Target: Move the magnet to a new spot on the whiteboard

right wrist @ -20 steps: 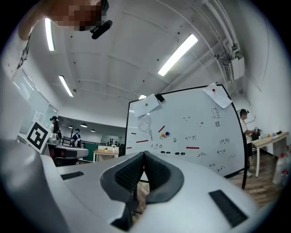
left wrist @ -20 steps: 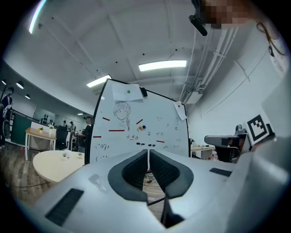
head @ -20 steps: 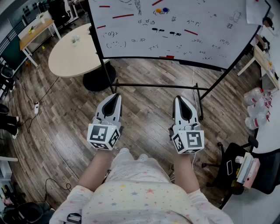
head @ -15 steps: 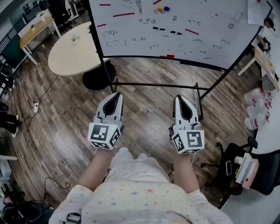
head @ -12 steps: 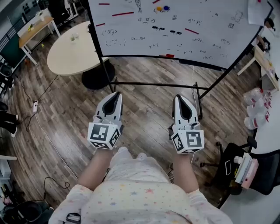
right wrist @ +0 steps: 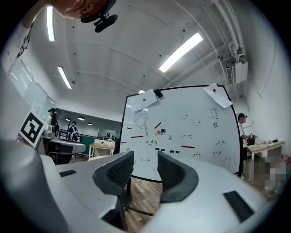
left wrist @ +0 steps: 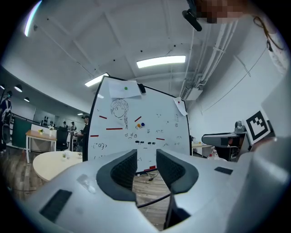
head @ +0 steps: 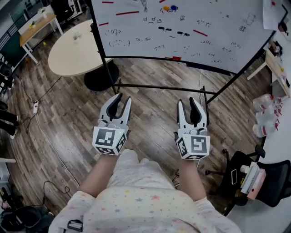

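Observation:
The whiteboard (head: 218, 36) stands ahead on a black frame, covered in small doodles. Stuck to it are red bar magnets (head: 127, 13), an orange round magnet (head: 166, 8) beside a blue one (head: 173, 7), and small black magnets (head: 164, 29). My left gripper (head: 122, 99) and right gripper (head: 189, 103) hover side by side over the wood floor, well short of the board, both open and empty. The left gripper view looks between the jaws of the left gripper (left wrist: 146, 164) at the board (left wrist: 159, 129). The right gripper (right wrist: 145, 167) frames the orange and blue magnets (right wrist: 159, 132).
A round beige table (head: 75, 52) stands left of the board. The board's black stand legs (head: 159, 88) cross the floor ahead of the grippers. At the right are a black chair (head: 268, 177) and plastic bottles (head: 263, 113). A cable (head: 45, 132) trails at the left.
Both grippers' jaws have parted from shut to open. The hands have stayed almost in place, and the head view has shifted slightly.

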